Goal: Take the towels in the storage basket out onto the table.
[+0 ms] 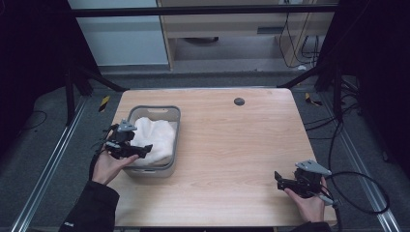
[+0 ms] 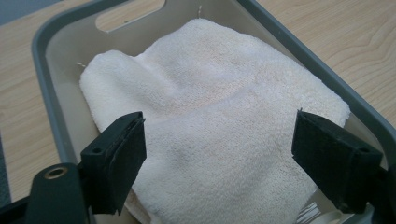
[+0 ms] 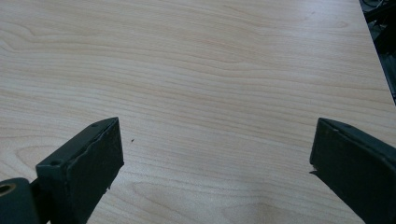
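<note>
Two grippers on a wooden table, left gripper spread wide over a white towel in a grey basket, right gripper wide apart, empty, over bare wood.

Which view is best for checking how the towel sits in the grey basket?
The left gripper view: the cream towel appears close up, folded and bunched inside the grey basket, with the open left gripper poised over it. The high view shows the towel small and partly covered by that gripper. The right gripper view looks at bare table.
</note>
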